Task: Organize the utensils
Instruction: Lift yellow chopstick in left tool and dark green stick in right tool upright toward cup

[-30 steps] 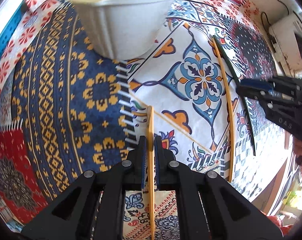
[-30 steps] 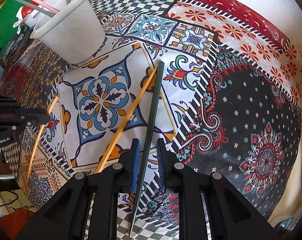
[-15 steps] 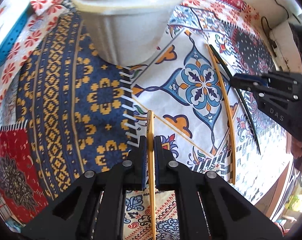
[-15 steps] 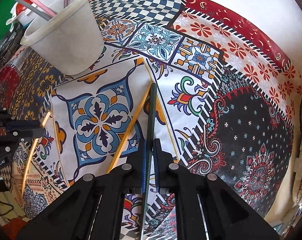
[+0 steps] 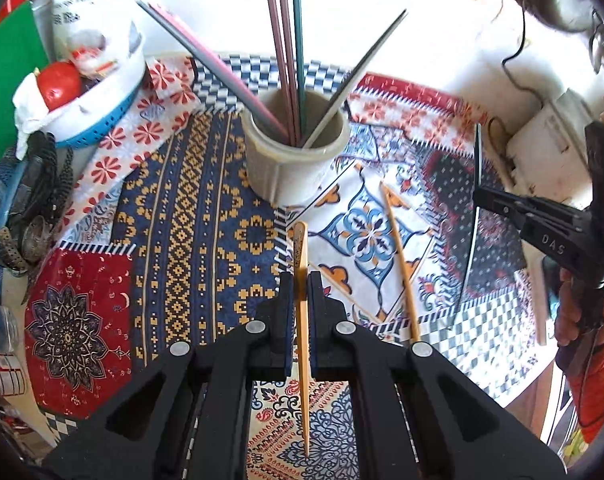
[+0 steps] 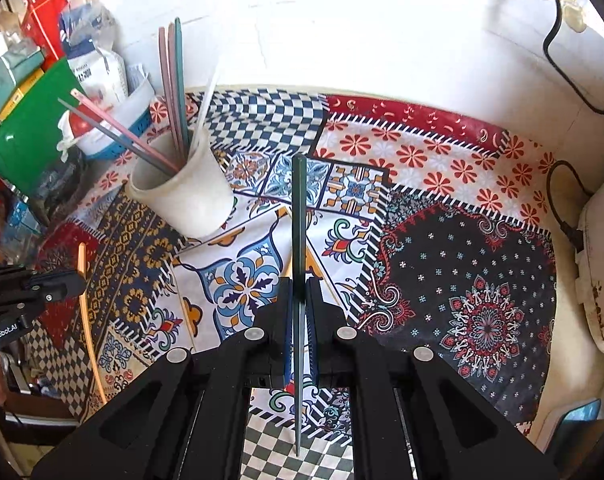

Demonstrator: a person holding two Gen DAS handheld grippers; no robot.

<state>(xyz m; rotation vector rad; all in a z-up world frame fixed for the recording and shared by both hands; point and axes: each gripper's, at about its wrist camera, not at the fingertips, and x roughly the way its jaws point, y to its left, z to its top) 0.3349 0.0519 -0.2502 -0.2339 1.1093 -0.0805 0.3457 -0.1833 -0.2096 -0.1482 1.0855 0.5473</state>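
Note:
My left gripper [image 5: 300, 292] is shut on an orange chopstick [image 5: 300, 248], which hangs above the patterned tablecloth [image 5: 190, 216]. My right gripper [image 6: 298, 292] is shut on a dark green chopstick [image 6: 298, 220], also lifted off the cloth. A white cup [image 5: 296, 160] holding several coloured chopsticks stands upright beyond both grippers, at the left in the right wrist view [image 6: 186, 196]. A second orange chopstick [image 5: 397, 256] lies flat on the cloth between the two grippers. Each camera sees the other gripper at the side: the right gripper [image 5: 477, 196] and the left gripper [image 6: 74, 280].
A blue colander with a white bowl and a tomato [image 5: 82, 112] sits at the back left beside a green board [image 5: 6, 88]. Small clutter [image 5: 26, 216] crowds the left edge. A white appliance [image 6: 597, 272] with a black cable stands at the right edge.
The right gripper closed on the green chopstick. Both grippers then rose and tilted up, lifting their chopsticks off the cloth, so the whole cup now shows.

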